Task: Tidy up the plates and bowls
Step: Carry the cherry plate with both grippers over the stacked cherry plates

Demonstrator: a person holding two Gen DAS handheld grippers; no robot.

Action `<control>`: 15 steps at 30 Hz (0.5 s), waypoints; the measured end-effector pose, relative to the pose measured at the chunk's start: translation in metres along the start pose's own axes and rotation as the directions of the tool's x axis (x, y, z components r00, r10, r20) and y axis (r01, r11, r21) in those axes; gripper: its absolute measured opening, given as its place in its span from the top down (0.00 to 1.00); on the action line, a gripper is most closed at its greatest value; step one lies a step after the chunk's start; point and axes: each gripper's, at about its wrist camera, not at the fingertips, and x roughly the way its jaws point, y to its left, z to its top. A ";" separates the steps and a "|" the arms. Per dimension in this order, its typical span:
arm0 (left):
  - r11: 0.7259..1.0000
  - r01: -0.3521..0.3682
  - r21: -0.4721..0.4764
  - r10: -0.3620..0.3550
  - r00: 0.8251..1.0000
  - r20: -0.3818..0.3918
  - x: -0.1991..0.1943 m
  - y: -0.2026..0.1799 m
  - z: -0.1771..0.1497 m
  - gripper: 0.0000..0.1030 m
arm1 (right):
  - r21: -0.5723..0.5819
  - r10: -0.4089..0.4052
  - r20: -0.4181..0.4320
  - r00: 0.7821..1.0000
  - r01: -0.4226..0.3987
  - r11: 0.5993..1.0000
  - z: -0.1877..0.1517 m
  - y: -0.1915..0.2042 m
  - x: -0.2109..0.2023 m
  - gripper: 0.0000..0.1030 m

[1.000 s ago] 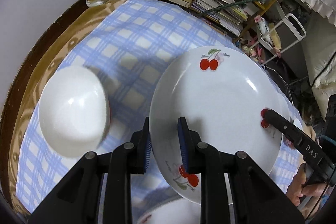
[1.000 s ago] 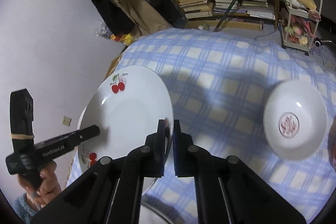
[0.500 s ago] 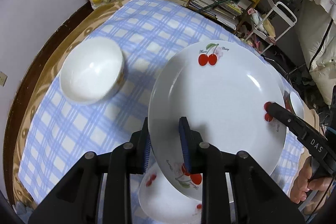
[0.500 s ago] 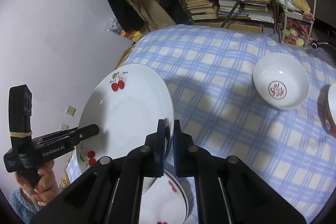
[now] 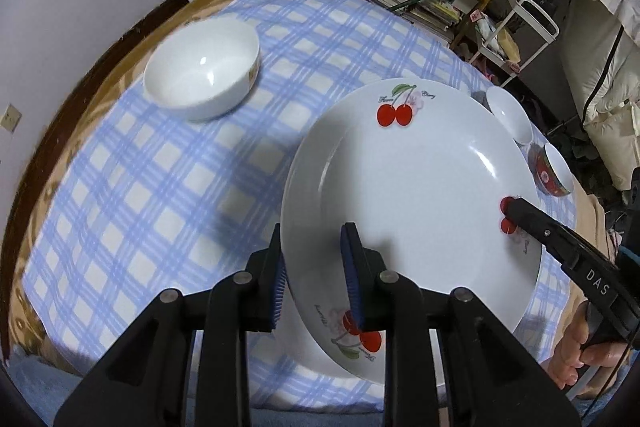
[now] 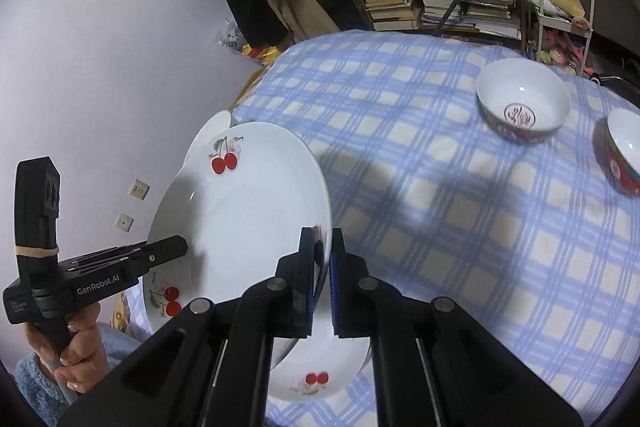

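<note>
Plate grip: cherry plate point(image 5: 416, 195) was clamped by its rim between left gripper point(image 5: 316, 279) and right gripper point(image 6: 320, 279), tilted above a second plate point(image 6: 320, 375) on the checked tablecloth point(image 6: 440, 187).
Risk: uneven pull could slip a rim; dropping would chip both plates.

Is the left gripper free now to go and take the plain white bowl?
Probably not: the left gripper is shut on the cherry plate. The bowl itself stands unblocked.
</note>
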 end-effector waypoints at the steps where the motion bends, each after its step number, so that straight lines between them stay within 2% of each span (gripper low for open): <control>1: 1.000 -0.001 -0.004 0.001 1.000 -0.011 0.001 0.001 -0.005 0.76 | -0.001 -0.001 0.000 1.000 0.001 1.000 -0.005 0.000 -0.001 0.92; 5: 0.999 -0.033 0.019 0.033 0.999 -0.018 0.005 0.000 -0.023 0.76 | 0.019 0.002 -0.013 1.000 -0.001 1.000 -0.021 -0.002 0.003 0.92; 12: 0.999 0.008 -0.039 -0.009 1.000 -0.017 0.014 0.015 -0.042 0.76 | 0.008 -0.018 -0.053 0.998 0.018 1.000 -0.042 -0.005 0.018 0.91; 15: 0.999 0.000 -0.053 -0.002 0.999 -0.041 0.025 0.018 -0.048 0.76 | 0.007 -0.033 -0.077 0.997 0.034 0.999 -0.049 -0.006 0.026 0.91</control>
